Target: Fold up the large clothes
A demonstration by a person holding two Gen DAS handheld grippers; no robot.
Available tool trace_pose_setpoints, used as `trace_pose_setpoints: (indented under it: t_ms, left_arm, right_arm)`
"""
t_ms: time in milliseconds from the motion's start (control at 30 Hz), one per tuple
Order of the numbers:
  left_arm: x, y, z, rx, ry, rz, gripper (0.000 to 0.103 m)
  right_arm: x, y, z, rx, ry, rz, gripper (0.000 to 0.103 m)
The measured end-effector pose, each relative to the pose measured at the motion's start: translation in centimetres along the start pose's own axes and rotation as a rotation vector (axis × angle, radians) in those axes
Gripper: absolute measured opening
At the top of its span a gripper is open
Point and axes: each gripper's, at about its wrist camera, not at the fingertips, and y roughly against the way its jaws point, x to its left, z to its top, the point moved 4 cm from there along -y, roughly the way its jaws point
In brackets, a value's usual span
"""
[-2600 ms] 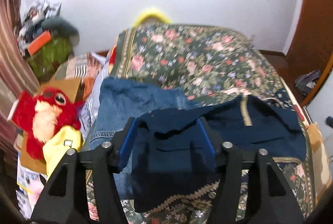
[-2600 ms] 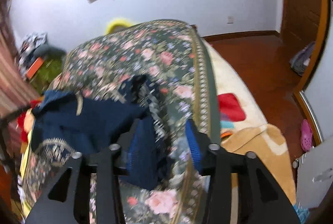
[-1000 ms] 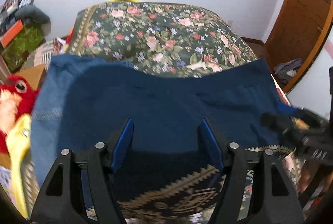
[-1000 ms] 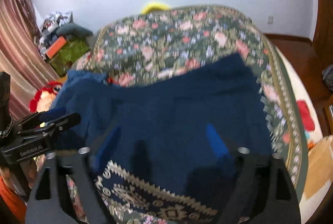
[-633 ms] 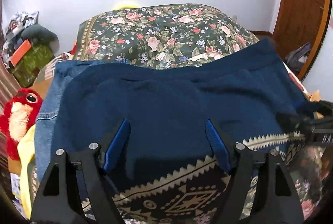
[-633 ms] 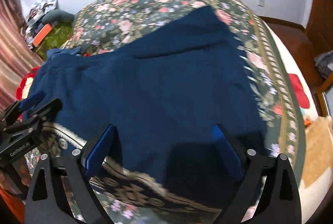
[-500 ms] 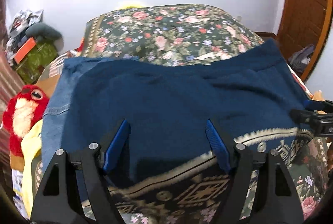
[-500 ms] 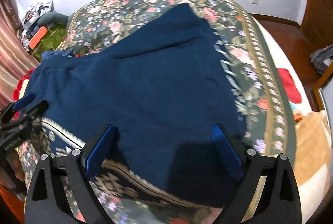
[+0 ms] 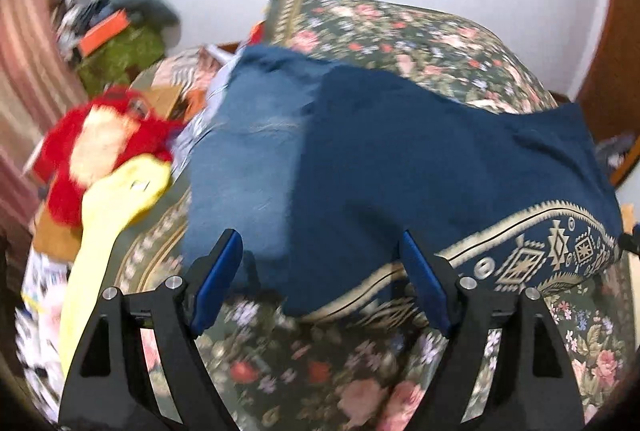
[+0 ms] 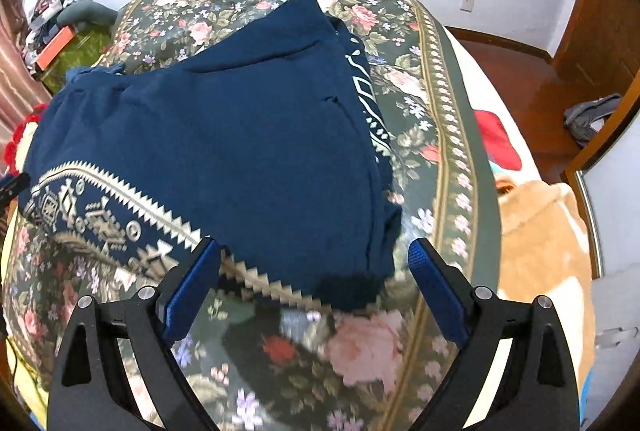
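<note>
Both tongs, left (image 9: 320, 279) and right (image 10: 316, 287), are spread wide, empty; the folded navy garment (image 10: 224, 135) is seen mid-frame just above them.

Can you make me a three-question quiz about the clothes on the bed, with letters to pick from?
1. Where does the navy garment lie?
A. on the floral bedspread
B. on the wooden floor
C. hanging on the wall

2. What colour is the plush toy beside the bed?
A. green
B. red
C. purple

3. How are the jaws of the right gripper?
A. shut on the garment
B. shut on nothing
C. open, gripping nothing

Answers:
1. A, the garment is spread flat over the flower pattern in both views.
2. B, the left wrist view shows red fur with a pale patch.
3. C, the blue pads stand wide apart with the garment's near corner between them, untouched; they have just been opening.
</note>
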Motion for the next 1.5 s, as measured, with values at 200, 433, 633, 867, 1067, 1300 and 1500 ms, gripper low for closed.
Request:
trace_pose_setpoints:
  t_ms: [200, 433, 633, 867, 1067, 1300, 1500]
  left_arm:
    - [5.5, 3.3, -1.6, -0.057, 0.196, -0.008, 0.081]
    - [7.3, 3.6, -4.1, -0.026, 0.458, -0.265, 0.081]
    - [4.6, -0.1, -5.7, 0.074, 0.545, -0.447, 0.081]
    - [1.8, -5.1, -5.5, 0.13, 0.613, -0.553, 0.08]
    - [0.3, -5.5, -4.7, 0.121, 0.594, -0.654, 0.029]
    - [-2.2, 0.3, -1.9, -0.039, 0.33, -0.527, 0.006]
    - [-3.9, 1.9, 0.1, -0.127, 0.289, -0.513, 0.009]
  right_arm:
    - [0.9, 2.6, -0.2, -0.034, 0.006, 0.018, 0.094]
    - [3.0, 4.1, -0.3, -0.07, 0.039, 0.048, 0.094]
    - [4.7, 3.4, -0.9, -0.057, 0.086, 0.066, 0.094]
    - [5.4, 2.1, -1.3, -0.03, 0.125, 0.056, 0.094]
    - [5.3, 1.4, -1.6, -0.018, 0.129, 0.052, 0.094]
    - [5.2, 0.8, -1.8, 0.001, 0.098, 0.071, 0.094]
    - [5.5, 0.5, -1.6, -0.006, 0.109, 0.089, 0.094]
